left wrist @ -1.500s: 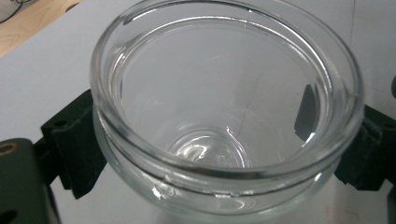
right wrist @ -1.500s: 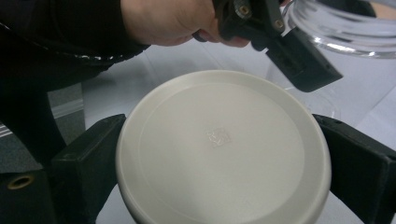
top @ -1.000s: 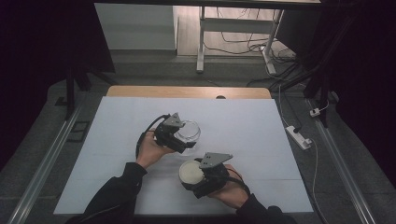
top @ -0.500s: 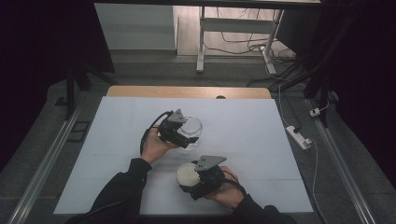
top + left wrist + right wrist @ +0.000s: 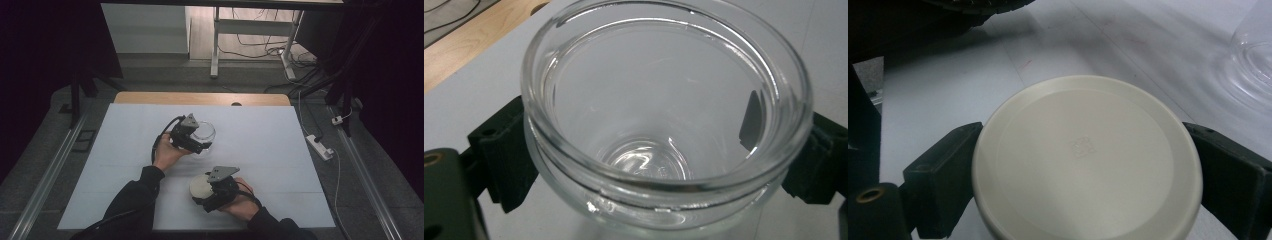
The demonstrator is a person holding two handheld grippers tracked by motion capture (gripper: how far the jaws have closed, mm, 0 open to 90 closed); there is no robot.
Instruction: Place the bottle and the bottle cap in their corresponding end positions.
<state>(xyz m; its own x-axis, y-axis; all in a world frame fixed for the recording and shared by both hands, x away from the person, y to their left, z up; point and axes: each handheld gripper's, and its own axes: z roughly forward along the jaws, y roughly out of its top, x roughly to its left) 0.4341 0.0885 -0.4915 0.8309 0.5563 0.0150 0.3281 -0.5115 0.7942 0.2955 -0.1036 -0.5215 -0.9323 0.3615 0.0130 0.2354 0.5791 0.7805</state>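
Glass, judged slippery and fragile and best taken below its rim, formed the jar (image 5: pixel 664 125) clamped by the left gripper (image 5: pixel 196 139) at frame centre, while the cream lid (image 5: pixel 1085 160), pinched by the right gripper (image 5: pixel 212 192) below, had its embossed mark revealed in the right gripper view.

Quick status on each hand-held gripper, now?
Left hand-held gripper: shut on the glass jar.
Right hand-held gripper: shut on the cream lid.

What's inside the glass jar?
Nothing: the glass jar looks empty right down to its clear bottom. The left gripper squeezes its sides, and one pad shows through the glass.
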